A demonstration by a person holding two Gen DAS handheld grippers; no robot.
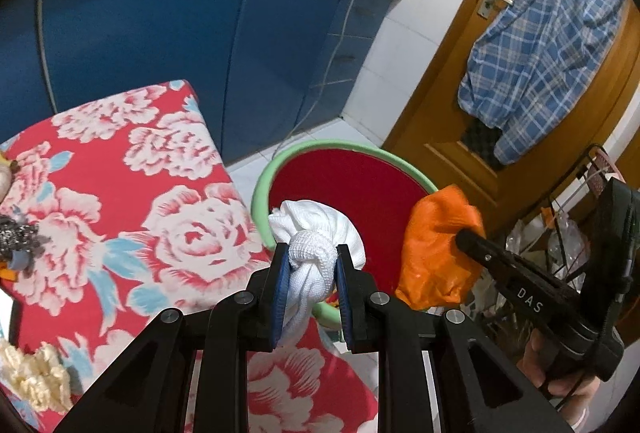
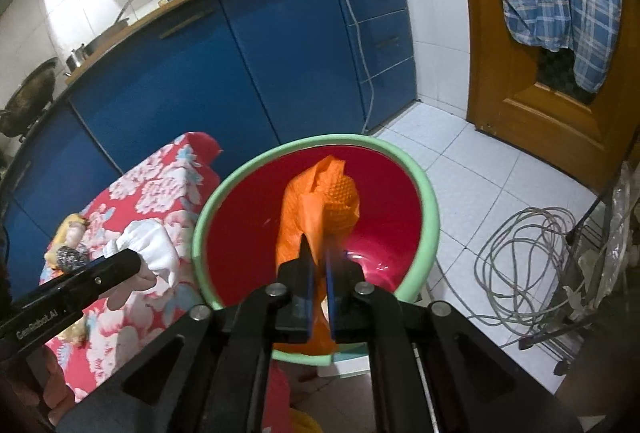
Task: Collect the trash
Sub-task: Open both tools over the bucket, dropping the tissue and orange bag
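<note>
My left gripper is shut on a knotted white cloth, held at the near rim of a red basin with a green rim. My right gripper is shut on a crumpled orange plastic bag, held over the basin. In the left wrist view the orange bag and the right gripper's finger are to the right of the basin. In the right wrist view the white cloth and the left gripper's finger are left of the basin, over the table.
A table with a red floral cloth stands left of the basin, with a steel scourer, a cream rag and other scraps. Blue cabinets behind. A cable coil and wire rack on the right.
</note>
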